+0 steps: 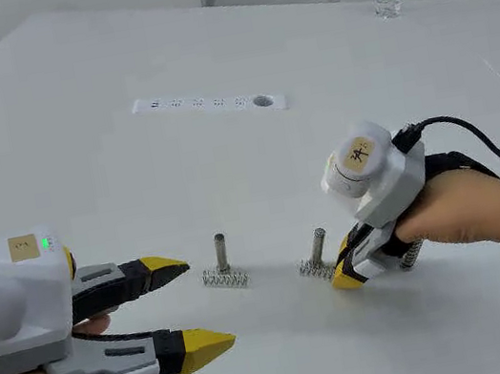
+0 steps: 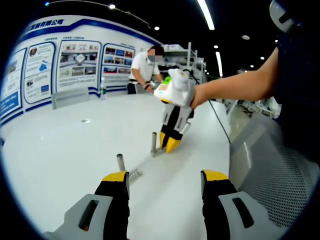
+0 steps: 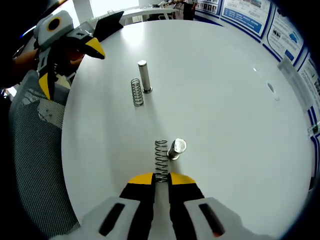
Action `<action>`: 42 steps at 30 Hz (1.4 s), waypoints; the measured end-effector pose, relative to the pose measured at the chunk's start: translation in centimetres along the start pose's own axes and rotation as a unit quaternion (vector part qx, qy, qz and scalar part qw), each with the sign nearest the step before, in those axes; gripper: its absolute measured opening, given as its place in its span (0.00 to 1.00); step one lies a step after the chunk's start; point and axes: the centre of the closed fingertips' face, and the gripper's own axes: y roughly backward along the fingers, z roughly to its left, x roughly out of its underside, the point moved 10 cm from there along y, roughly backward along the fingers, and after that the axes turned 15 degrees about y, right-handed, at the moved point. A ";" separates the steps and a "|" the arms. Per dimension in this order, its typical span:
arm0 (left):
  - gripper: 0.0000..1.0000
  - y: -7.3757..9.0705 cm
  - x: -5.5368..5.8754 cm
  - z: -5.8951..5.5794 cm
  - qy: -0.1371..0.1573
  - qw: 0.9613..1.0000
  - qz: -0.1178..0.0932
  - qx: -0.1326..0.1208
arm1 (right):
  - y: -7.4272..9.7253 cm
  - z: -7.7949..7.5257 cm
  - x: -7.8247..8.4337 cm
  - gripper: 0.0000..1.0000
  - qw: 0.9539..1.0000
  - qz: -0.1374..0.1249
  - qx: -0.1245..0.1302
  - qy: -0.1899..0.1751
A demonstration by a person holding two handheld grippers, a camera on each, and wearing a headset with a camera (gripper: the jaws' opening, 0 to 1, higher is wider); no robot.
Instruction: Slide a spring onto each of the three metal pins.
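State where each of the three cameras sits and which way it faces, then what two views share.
Head view: on the headset, facing forward and down at the white tabletop; the right hand, right gripper and left gripper show.
Left gripper view: on the left gripper, facing along its open jaws toward the right gripper; the person's forearm shows.
Right gripper view: on the right gripper, angled down at the silver coil spring pinched in its jaws.
Shared: all show two upright silver metal pins.

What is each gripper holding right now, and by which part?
The right gripper pinches the near end of the spring lying beside a pin. The left gripper is open and holds nothing.
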 end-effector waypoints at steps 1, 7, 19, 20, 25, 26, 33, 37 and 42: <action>0.59 0.0 0.0 0.0 0.000 1.000 0.000 0.001 | 0.0 0.1 0.0 0.12 1.000 0.001 -0.001 -0.001; 0.58 -0.5 -0.2 -0.3 -0.003 1.000 0.003 0.008 | 0.6 1.0 0.2 0.11 1.000 0.002 -0.006 0.005; 0.56 -2.2 -0.6 -1.1 -0.020 0.999 0.021 0.038 | 4.0 3.4 -1.3 0.11 0.998 -0.022 -0.020 0.049; 0.56 -2.5 -0.6 -1.2 -0.023 0.999 0.024 0.042 | 4.2 3.7 -1.5 0.11 0.998 -0.024 -0.023 0.056; 0.54 -3.4 -0.9 -1.6 -0.034 0.997 0.032 0.055 | 4.8 4.5 -2.2 0.12 0.996 -0.028 -0.028 0.077; 0.53 -3.6 -1.0 -1.6 -0.037 0.997 0.033 0.059 | 5.0 4.6 -2.4 0.12 0.996 -0.030 -0.030 0.082; 0.50 -4.9 -1.6 -2.1 -0.052 0.995 0.041 0.077 | 5.8 5.4 -3.4 0.12 0.993 -0.035 -0.034 0.111; 0.46 -5.5 -1.8 -2.4 -0.058 0.994 0.043 0.086 | 6.1 5.6 -3.7 0.12 0.991 -0.038 -0.035 0.122; 0.42 -6.0 -1.8 -2.6 -0.066 0.992 0.046 0.097 | 6.4 6.1 -4.3 0.12 0.989 -0.041 -0.037 0.140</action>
